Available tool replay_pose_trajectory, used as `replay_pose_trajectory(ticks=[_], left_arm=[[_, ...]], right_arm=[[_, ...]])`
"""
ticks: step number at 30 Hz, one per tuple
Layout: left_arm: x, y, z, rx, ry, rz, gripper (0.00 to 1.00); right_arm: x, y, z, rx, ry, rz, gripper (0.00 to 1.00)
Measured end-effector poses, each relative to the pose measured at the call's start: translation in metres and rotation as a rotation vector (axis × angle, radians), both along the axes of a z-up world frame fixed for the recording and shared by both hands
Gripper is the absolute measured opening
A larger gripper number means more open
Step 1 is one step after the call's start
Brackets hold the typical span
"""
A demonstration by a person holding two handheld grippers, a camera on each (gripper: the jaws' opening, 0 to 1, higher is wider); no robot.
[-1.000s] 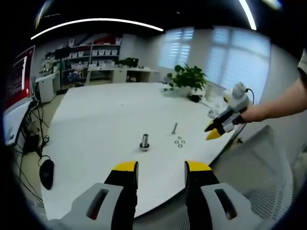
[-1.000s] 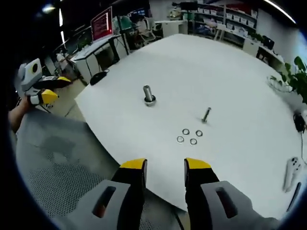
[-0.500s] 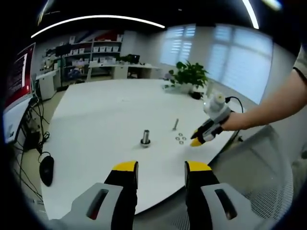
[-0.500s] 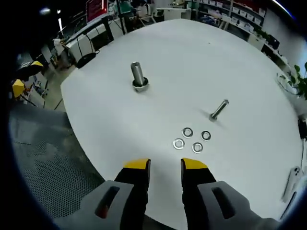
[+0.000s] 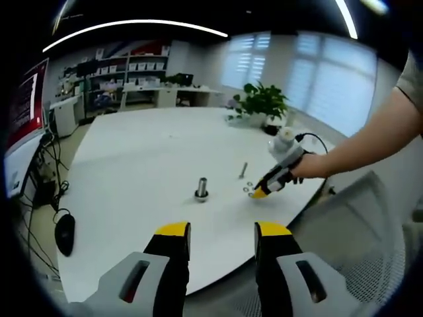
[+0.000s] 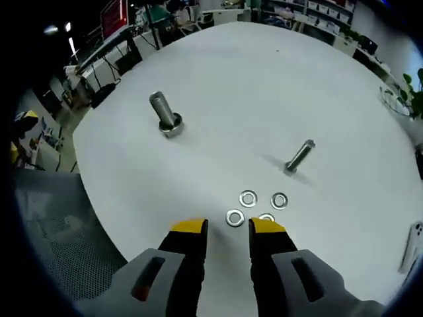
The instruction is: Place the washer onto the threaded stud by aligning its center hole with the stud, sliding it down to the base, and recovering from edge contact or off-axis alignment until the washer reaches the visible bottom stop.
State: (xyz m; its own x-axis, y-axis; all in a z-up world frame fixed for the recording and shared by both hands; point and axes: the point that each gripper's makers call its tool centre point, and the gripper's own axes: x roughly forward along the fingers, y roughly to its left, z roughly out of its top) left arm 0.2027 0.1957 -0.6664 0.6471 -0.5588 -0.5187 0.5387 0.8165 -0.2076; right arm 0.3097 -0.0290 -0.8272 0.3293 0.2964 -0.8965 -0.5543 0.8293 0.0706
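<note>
The threaded stud (image 5: 201, 188) (image 6: 164, 113) stands upright on its head on the white round table (image 5: 132, 165). Several washers (image 5: 248, 191) lie flat in a cluster beside a loose bolt (image 6: 299, 157) that lies on its side. My right gripper (image 6: 227, 228) hovers open just above that cluster. One washer (image 6: 234, 218) lies right ahead of the gap between its tips, and another (image 6: 266, 217) is half hidden by the right fingertip. In the left gripper view the right gripper (image 5: 261, 192) points down at the washers. My left gripper (image 5: 223, 231) stands open and empty at the near table edge.
A computer mouse (image 5: 64, 238) and cables sit at the table's left edge. A potted plant (image 5: 261, 105) stands at the far side. A mesh chair (image 5: 370, 264) is beside the near edge. A white handheld device (image 6: 414, 241) lies at the right rim.
The right gripper has moved down and forward to the washer cluster, and its jaws have narrowed slightly. The left gripper has stayed where it was.
</note>
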Motion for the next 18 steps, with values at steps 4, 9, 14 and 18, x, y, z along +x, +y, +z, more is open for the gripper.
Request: replay_pose_trajectory(ticks=[4,9,14,18], left_arm=[[0.0,0.0,-0.001,0.001,0.001,0.002,0.37],[0.0,-0.001,-0.001,0.004,0.003,-0.008,0.37],[0.0,0.001,-0.001,0.003,0.002,0.002,0.37],[0.0,0.001,-0.001,0.007,0.001,0.001,0.37]], right_arm=[[-0.002,-0.001,-0.008,-0.04,0.018,0.044,0.26],[0.001,-0.003,-0.012,-0.057,0.02,0.05,0.23],[0.006,-0.004,-0.012,-0.066,0.012,0.062,0.2],[0.005,-0.003,-0.013,-0.135,-0.002,0.182,0.16]])
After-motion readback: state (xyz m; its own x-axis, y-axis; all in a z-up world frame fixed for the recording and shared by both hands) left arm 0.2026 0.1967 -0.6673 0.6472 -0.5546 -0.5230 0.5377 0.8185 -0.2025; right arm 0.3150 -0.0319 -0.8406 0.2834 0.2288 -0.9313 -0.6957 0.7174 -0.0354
